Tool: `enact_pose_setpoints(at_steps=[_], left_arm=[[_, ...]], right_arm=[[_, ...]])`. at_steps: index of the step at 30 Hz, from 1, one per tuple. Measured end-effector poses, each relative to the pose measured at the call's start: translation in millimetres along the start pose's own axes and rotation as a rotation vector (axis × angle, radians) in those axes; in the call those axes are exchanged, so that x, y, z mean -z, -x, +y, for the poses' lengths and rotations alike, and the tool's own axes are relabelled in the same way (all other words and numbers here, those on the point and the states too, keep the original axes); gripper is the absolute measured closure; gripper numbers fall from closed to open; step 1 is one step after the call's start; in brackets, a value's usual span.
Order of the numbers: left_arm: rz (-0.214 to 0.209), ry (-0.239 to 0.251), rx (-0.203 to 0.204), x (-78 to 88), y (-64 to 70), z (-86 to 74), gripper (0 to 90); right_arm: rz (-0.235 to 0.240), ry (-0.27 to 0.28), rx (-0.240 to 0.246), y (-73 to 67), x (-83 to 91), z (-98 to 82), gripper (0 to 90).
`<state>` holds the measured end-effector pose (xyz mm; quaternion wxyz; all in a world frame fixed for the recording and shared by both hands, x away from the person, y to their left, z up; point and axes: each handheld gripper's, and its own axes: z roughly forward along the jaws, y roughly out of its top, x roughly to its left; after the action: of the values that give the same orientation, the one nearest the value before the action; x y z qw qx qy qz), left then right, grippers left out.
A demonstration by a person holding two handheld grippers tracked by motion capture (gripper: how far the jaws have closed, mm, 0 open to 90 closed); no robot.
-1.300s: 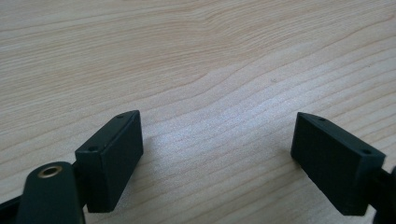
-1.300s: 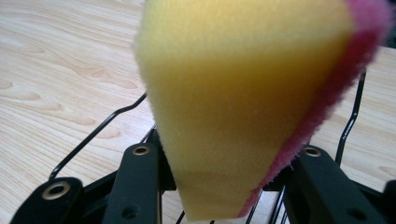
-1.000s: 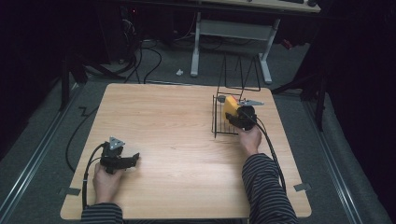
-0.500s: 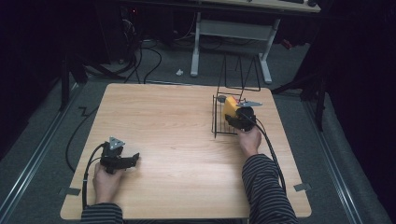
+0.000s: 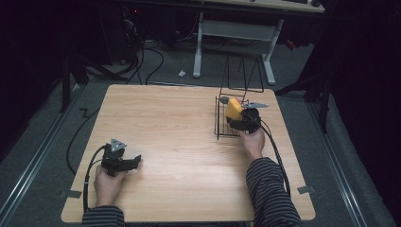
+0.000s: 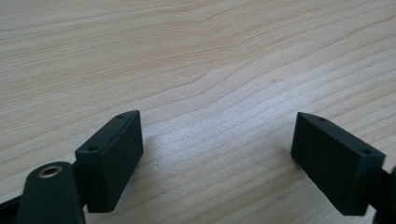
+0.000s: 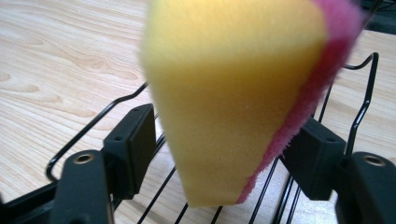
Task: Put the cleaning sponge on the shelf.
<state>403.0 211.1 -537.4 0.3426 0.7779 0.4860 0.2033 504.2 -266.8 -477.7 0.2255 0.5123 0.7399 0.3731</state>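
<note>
Hovering over the black wire rack (image 5: 226,124) at the worktop's (image 5: 179,127) far right, my right fingers (image 7: 219,154) have just been spreading, and the yellow sponge with a pink scouring face (image 7: 233,88) stands between them, blurred. Whether the pads (image 7: 133,140) touch it I cannot tell, though a gap shows on the yellow side. Its long axis runs upright, narrow end pointing down at the rack wires, so any release I judge goes straight down. In the high view my right gripper (image 5: 243,118) is at the sponge; my left gripper (image 5: 124,162) rests well apart at the near left, fingers (image 6: 112,154) spread over bare wood.
</note>
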Motion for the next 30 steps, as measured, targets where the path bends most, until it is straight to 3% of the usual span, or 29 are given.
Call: enact_pose_setpoints(at_steps=[14, 30], left_arm=[[0.0, 0.0, 0.0, 0.0, 0.0, 0.0, 17.4], [0.0, -0.001, -0.002, 0.1, -0.1, 0.0, 17.3]], right_arm=[[0.022, 0.019, -0.013, -2.4, 18.3, 1.9, 20.3], [0.02, 0.047, -0.014, 0.2, 41.3, -3.3, 20.3]])
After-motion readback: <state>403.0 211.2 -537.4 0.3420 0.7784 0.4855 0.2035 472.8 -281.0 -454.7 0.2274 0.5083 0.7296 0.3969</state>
